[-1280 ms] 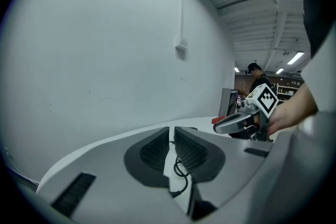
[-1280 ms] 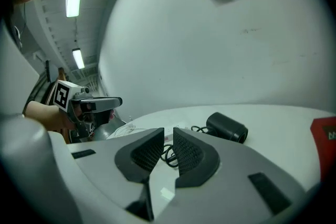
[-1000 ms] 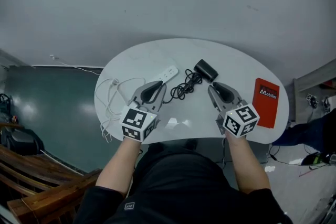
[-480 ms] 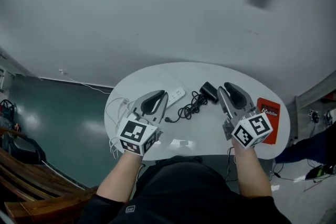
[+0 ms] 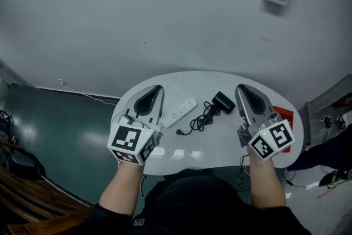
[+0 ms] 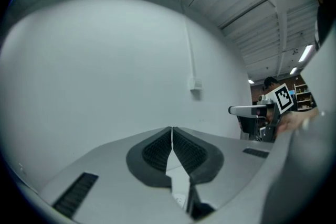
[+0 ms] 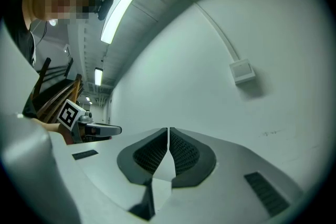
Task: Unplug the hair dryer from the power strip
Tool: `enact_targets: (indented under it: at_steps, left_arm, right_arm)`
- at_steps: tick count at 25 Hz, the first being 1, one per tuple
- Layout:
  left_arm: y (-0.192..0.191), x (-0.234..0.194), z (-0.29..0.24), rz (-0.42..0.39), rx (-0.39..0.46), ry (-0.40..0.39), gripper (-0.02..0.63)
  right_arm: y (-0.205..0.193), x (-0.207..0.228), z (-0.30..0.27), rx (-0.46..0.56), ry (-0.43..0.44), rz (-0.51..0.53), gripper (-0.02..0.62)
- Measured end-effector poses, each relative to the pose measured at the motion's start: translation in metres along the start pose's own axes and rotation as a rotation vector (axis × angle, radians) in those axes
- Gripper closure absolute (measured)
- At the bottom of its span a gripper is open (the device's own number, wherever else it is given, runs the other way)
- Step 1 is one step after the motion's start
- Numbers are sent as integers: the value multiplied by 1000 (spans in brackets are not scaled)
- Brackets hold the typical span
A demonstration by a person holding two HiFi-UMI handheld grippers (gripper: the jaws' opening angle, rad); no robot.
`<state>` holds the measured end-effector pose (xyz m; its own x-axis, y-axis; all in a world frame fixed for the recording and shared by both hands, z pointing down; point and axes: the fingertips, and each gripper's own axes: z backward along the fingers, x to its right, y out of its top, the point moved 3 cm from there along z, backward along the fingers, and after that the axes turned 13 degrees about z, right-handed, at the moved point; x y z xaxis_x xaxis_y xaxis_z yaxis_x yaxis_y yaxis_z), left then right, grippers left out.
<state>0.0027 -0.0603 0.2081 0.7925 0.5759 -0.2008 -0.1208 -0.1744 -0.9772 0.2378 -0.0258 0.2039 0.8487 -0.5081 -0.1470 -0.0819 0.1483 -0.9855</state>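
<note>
With the hair dryer (image 5: 224,102) lying at frame centre, its plug (image 5: 179,131) apparently out of the power strip (image 5: 180,111), the left gripper (image 5: 158,88) and right gripper (image 5: 240,87) are held clear of the worktop (image 5: 220,137), fingers pressed together on nothing, the right's having just been closing.

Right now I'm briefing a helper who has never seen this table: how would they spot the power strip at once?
Find the white oval table, then look at its middle, just right of the left gripper. The power strip is the flat white bar lying aslant there; its neighbours, the tangled cord and the hair dryer, are both black.
</note>
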Motion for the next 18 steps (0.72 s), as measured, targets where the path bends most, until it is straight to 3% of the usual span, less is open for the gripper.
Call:
enact_targets:
  at_steps: [5,12,18]
  left_arm:
    - [-20,-14,12,25,-12,58,592]
    - [-35,-20,15,37,-9,29,592]
    - [-25,-27,5,39,-4,18,592]
  right_arm:
    - [-2,-4,-9,-1,8,8,558]
    - [-23,-8,-6,-43,6,-13,561]
    - [-31,-10,-4,-65,-3,-9,561]
